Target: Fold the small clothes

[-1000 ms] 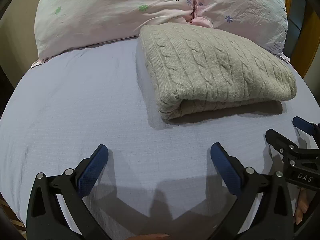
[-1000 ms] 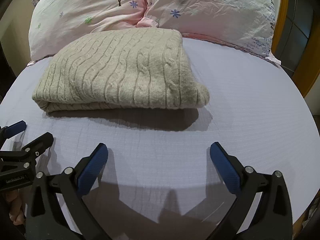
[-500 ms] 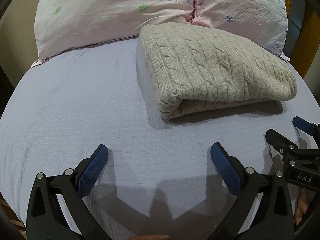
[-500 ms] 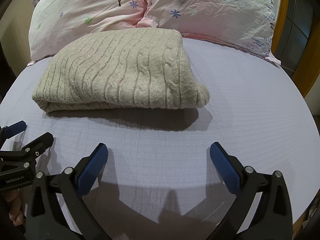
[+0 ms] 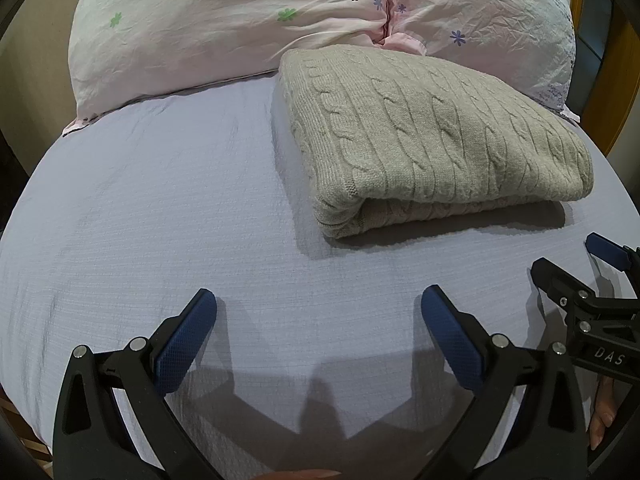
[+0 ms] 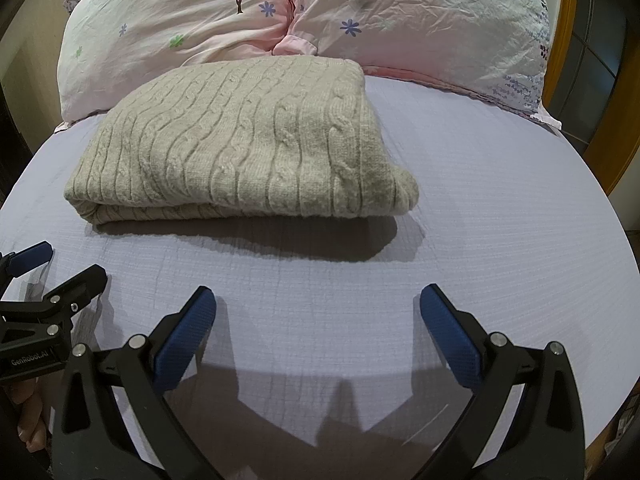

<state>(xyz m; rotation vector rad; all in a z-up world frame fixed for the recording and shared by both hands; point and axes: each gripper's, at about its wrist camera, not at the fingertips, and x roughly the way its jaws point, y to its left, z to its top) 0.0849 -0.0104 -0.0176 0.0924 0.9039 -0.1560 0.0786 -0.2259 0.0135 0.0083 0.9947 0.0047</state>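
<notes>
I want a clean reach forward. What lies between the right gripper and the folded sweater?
Only bare lavender bedsheet and the sweater's shadow lie ahead of the open right gripper, as the right wrist view shows.

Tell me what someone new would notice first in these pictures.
The folded sweater stands out first, lying on the sheet with its far edge against two floral pillows. Nearer, the left gripper and right gripper both hang open and empty over bare sheet, side by side.

One sweater (image 5: 432,136) – two pillows (image 5: 224,28) (pink)
</notes>
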